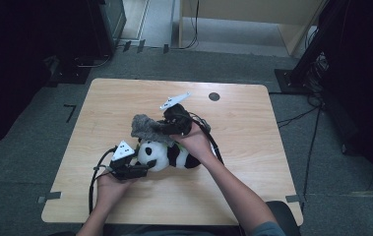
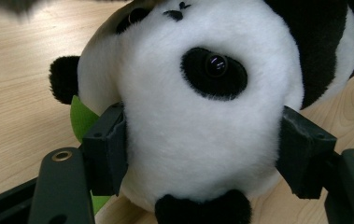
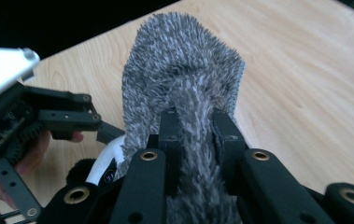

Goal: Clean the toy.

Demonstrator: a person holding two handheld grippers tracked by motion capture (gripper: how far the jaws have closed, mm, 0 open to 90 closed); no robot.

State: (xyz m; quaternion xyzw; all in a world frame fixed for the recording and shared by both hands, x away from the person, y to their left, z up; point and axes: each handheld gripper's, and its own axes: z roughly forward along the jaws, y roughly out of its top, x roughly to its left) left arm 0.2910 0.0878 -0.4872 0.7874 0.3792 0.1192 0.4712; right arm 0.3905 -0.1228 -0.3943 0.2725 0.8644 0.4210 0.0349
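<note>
Your left gripper (image 1: 142,169) is grasping the panda toy (image 1: 167,155) by its head: in the left gripper view the two black pads (image 2: 107,149) press into the white fur on both sides of the head (image 2: 198,116), with one dark eye patch facing the camera. The panda lies on the desk (image 1: 243,128) near the middle, a little closer to the front edge where you sit, and its black and white body points toward your right hand (image 1: 196,142). A small green part (image 2: 83,116) shows beside the head, under one black ear.

Your right gripper (image 1: 167,127) is clenched on a grey furry piece (image 1: 144,125). In the right gripper view the jaws pinch a fold of this grey fur (image 3: 184,84) tightly, and the rest of the piece rises above them. The grey piece is held just above the panda's head, on the side toward the far edge of the desk. I cannot tell if it touches the panda.
</note>
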